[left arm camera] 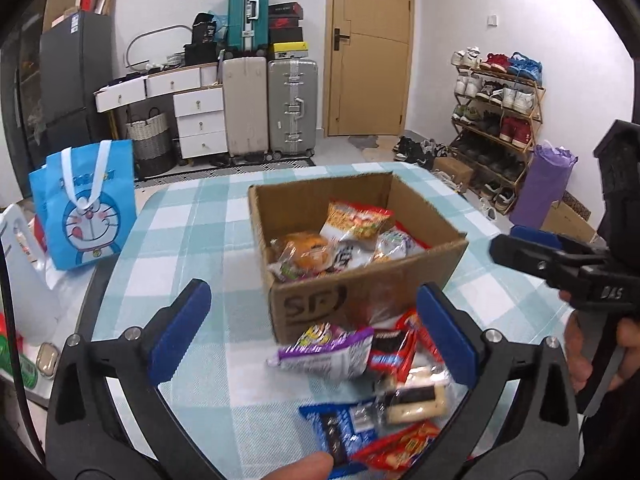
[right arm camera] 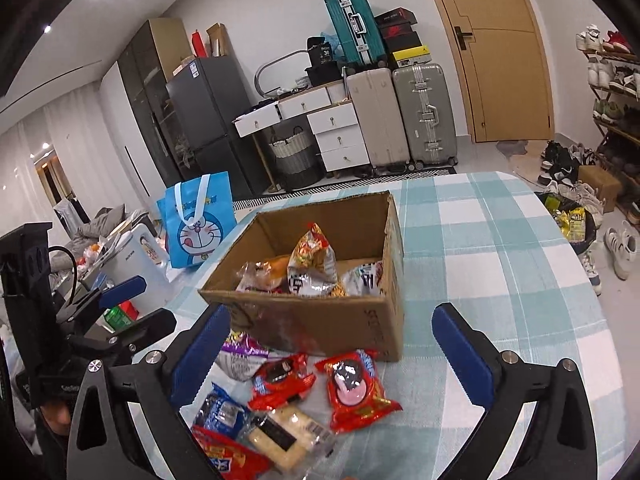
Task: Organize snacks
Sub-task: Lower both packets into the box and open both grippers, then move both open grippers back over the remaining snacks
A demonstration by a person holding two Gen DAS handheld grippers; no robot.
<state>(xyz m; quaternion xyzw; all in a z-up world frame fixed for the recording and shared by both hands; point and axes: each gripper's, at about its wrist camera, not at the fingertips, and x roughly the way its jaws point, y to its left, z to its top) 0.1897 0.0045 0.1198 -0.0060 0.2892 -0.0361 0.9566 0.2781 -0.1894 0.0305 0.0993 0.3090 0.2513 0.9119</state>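
Note:
An open cardboard box (left arm camera: 424,220) (right arm camera: 384,320) stands on the checked tablecloth and holds several snack packets (left arm camera: 356,220) (right arm camera: 312,264). Loose snacks lie in front of it: a purple packet (left arm camera: 328,350) (right arm camera: 240,356), red packets (right arm camera: 356,388) (right arm camera: 280,380), a blue packet (left arm camera: 340,428) (right arm camera: 220,408) and a pale bar (left arm camera: 416,402) (right arm camera: 284,432). My left gripper (left arm camera: 316,332) is open and empty above the loose snacks. My right gripper (right arm camera: 332,356) is open and empty above them; it also shows in the left wrist view (left arm camera: 532,248).
A blue Doraemon bag (left arm camera: 86,208) (right arm camera: 198,220) stands at the table's left edge beside a white appliance (right arm camera: 136,256). Suitcases (left arm camera: 272,108), a drawer unit and a door are behind. A shoe rack (left arm camera: 496,120) is at the right.

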